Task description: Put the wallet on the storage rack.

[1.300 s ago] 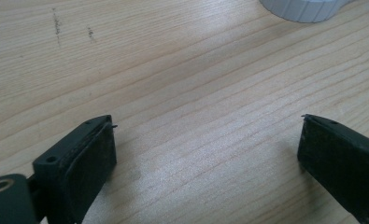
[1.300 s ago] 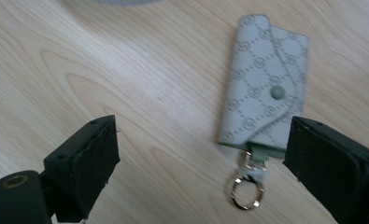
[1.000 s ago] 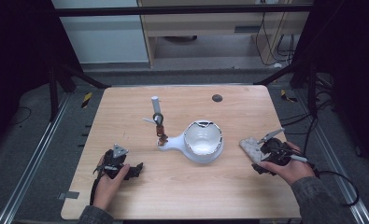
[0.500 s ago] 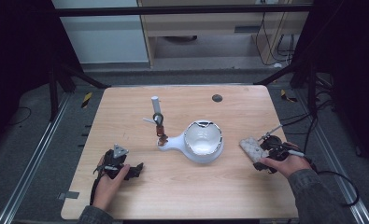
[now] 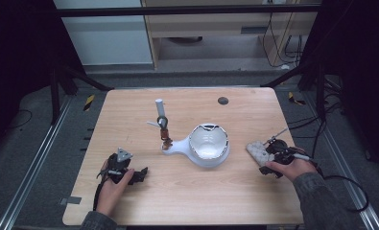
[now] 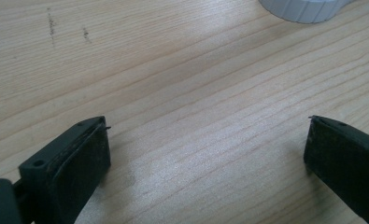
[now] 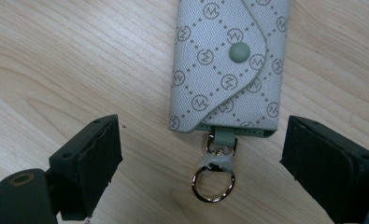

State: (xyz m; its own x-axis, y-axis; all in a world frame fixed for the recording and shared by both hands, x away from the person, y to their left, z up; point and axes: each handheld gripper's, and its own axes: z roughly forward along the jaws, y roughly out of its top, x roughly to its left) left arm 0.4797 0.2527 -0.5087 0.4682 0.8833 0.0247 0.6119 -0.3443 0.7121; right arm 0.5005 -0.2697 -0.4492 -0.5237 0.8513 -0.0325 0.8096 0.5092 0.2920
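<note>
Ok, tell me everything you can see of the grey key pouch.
The grey key pouch looks like woven fabric printed with a dotted diamond pattern and round logos. A curved flap is snapped shut with a grey stud. A green tab at its end carries a clasp and metal ring. It lies flat on the wooden table, between the right hand-held gripper's open jaws, untouched.

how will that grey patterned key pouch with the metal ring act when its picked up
The grey patterned fabric key pouch lies flat on the wooden table, so it looks soft and probably flexes rather than staying stiff. Its small metal ring hangs on a short tab and will likely dangle and swing. The woven surface should grip fairly well; it seems light.
</note>
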